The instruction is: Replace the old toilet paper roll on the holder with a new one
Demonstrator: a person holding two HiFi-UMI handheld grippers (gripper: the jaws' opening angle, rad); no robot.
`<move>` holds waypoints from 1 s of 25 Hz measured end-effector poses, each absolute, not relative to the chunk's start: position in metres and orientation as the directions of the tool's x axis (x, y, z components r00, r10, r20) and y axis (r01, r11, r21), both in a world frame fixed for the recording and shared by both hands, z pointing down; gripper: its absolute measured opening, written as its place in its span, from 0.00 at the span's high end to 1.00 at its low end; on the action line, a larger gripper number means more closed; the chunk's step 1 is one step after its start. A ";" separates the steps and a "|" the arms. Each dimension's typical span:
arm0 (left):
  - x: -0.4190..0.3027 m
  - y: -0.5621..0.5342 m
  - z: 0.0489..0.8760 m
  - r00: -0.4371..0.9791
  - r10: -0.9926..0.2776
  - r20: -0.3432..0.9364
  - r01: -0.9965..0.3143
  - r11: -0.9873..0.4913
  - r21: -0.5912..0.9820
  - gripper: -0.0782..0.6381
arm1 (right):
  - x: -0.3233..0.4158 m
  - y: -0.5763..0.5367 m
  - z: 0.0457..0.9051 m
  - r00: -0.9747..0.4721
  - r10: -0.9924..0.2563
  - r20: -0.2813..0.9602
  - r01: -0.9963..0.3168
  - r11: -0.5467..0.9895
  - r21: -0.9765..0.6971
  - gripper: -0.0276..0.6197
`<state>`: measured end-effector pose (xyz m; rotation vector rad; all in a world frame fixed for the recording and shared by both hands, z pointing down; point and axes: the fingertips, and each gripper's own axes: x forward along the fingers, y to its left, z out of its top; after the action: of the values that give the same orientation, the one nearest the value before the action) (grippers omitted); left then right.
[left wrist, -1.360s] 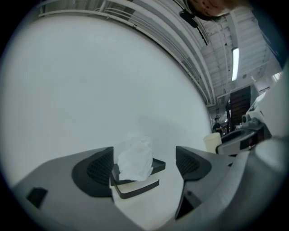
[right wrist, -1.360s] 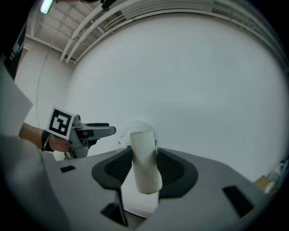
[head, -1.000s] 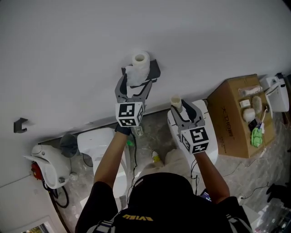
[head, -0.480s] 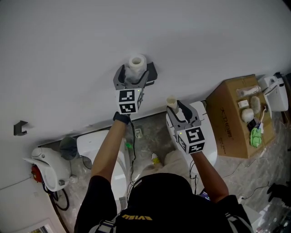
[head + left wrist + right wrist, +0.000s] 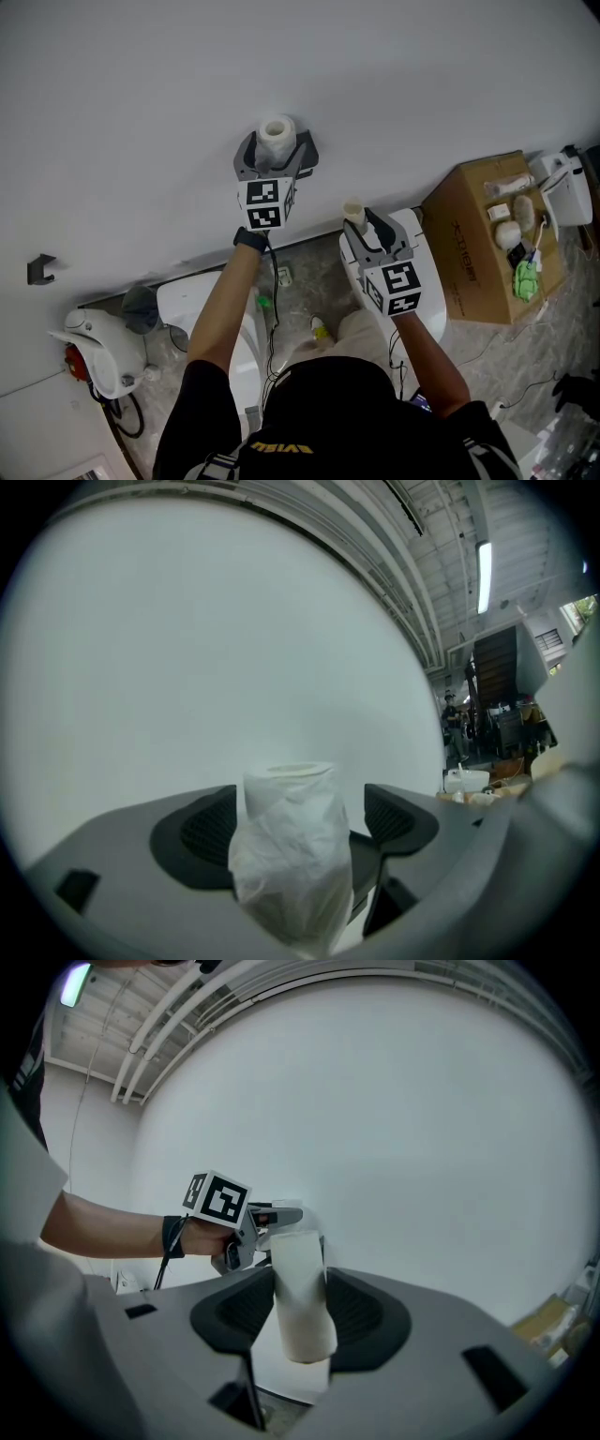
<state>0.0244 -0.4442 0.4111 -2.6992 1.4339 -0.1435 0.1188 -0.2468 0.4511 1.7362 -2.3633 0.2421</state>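
Note:
A new white toilet paper roll (image 5: 276,129) with a loose crumpled wrap stands upright between my left gripper's (image 5: 275,152) jaws, which are shut on it, close against the white wall. The dark holder (image 5: 310,150) on the wall shows just right of that gripper, mostly hidden behind it. In the left gripper view the roll (image 5: 289,841) fills the gap between the pads (image 5: 202,834). Lower right, my right gripper (image 5: 362,219) is shut on the bare cardboard tube (image 5: 352,211) of the old roll. The right gripper view has the tube (image 5: 302,1288) clamped upright, with the left gripper (image 5: 246,1232) beyond it.
A white toilet (image 5: 192,298) stands by the wall at lower left, another white fixture (image 5: 427,281) under my right hand. An open cardboard box (image 5: 478,244) with small items sits to the right. A dark hook (image 5: 39,264) is on the wall at far left.
My left gripper carried the new roll up and slightly left, closer to the wall and over the holder. The right gripper with the tube stayed put.

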 end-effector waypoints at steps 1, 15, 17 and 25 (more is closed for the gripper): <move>0.025 -0.444 0.411 0.556 -0.830 0.046 -0.822 -0.557 -0.118 0.28 | 0.119 -0.247 0.451 -0.291 -0.922 0.254 -0.955 0.297 -0.015 0.69; 0.017 -0.447 0.410 0.539 -0.840 0.057 -0.833 -0.542 -0.114 0.51 | 0.122 -0.242 0.448 -0.291 -0.924 0.249 -0.956 0.290 -0.039 0.69; 0.018 -0.446 0.410 0.543 -0.837 0.064 -0.830 -0.547 -0.110 0.52 | 0.122 -0.240 0.444 -0.290 -0.926 0.240 -0.957 0.289 -0.042 0.69; 0.022 -0.435 0.405 0.551 -0.829 0.095 -0.807 -0.558 -0.195 0.52 | 0.131 -0.235 0.438 -0.279 -0.934 0.224 -0.960 0.275 -0.048 0.69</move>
<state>0.0223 -0.4349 0.4048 -2.6514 1.4065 -0.2661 0.1305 -0.2353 0.4384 1.7866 -2.3833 0.2616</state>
